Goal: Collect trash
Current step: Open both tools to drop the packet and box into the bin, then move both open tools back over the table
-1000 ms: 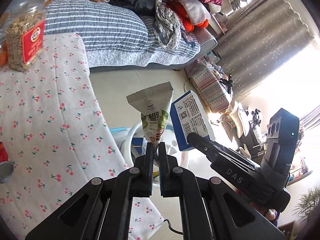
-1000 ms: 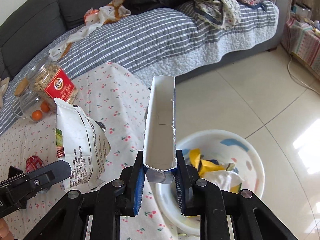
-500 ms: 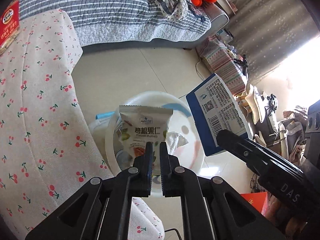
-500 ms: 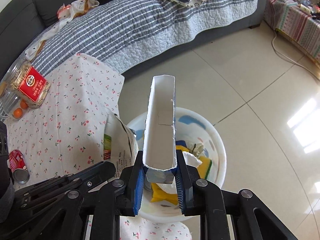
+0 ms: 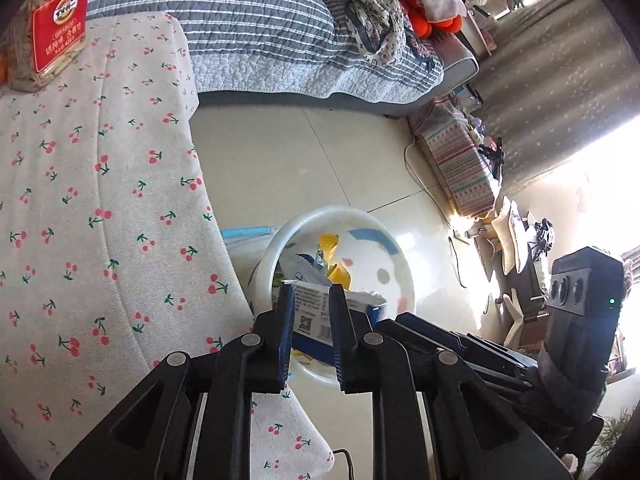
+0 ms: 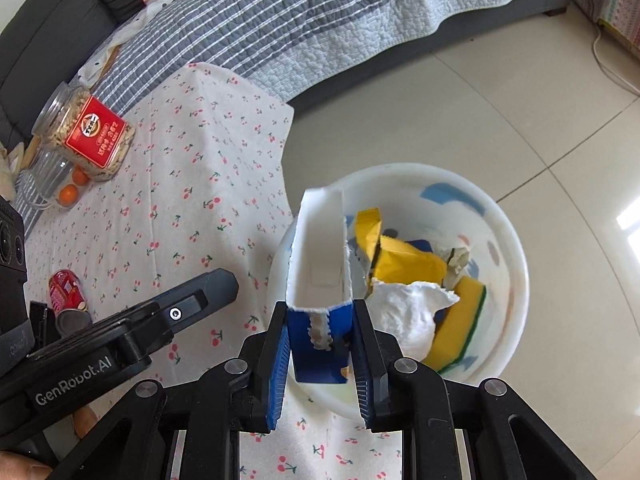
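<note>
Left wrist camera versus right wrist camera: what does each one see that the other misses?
Only the left wrist view shows the grey curtain with bright window light beside it, the striped patterned bench and the orange cloth in the heap on the sofa.

Only the right wrist view shows the red drink can lying on its side, the small oranges in a glass, and the yellow sponge in the trash.

Both show the white plastic bin, the blue-and-white carton, the cherry-print tablecloth and the red-labelled clear jar.
</note>
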Motion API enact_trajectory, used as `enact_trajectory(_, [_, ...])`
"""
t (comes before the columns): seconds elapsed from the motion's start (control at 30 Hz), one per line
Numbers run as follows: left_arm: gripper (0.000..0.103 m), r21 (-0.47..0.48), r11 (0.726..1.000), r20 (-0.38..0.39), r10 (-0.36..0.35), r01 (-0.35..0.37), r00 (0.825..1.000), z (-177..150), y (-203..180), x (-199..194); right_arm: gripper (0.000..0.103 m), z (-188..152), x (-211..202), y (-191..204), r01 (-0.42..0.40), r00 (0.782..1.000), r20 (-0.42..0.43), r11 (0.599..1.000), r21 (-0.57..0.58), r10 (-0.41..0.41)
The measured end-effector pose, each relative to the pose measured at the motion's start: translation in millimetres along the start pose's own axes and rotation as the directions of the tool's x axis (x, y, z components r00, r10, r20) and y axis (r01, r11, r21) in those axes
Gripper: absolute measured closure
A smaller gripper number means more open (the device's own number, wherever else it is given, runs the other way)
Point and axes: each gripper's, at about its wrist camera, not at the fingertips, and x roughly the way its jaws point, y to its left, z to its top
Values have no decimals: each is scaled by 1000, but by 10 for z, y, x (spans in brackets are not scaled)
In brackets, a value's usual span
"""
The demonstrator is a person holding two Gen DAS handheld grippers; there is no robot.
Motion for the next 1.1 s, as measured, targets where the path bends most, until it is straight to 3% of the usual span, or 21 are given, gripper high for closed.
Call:
enact_trajectory(0.07, [84, -5, 1000, 6, 9, -9, 1000, 16, 56, -94, 59, -1, 93, -57, 96, 995, -19, 995, 23, -96])
enact_trajectory(0.13, [84, -5, 1000, 15, 16, -16, 1000, 28, 104, -203, 59, 16, 108, -114, 150, 989, -15, 988, 27, -150])
enact_trajectory(0.27, [78, -7, 999, 37, 38, -38, 999, 59, 211, -426, 59, 39, 11, -70, 147, 989, 28, 989, 20, -147])
enact_trajectory(0.33, [71, -6, 999, 45, 46, -46, 998, 61, 262, -532, 59, 55, -36, -20, 151, 987, 52, 988, 15, -151])
enact_trajectory(0.5, [61, 27, 994, 51, 102, -104, 993, 22, 368, -781, 57, 74, -60, 232, 69, 995, 70, 998, -8, -68])
enact_trajectory(0.73, [57, 46, 977, 22, 205, -206, 978, -63, 702, -1116, 49, -11, 35, 903, 11, 998, 66, 989, -146, -1])
enact_trajectory(0.9, [57, 42, 961, 33, 273, -274, 961, -162, 1096, -1450, 47, -118, 99, 1305, -93, 995, 25, 975, -199, 100])
enact_trajectory(1.1, [54, -37, 940, 62, 341, -339, 938, -277, 1747, -1950, 43, -240, 209, 1802, -135, 990, -11, 952, -273, 137])
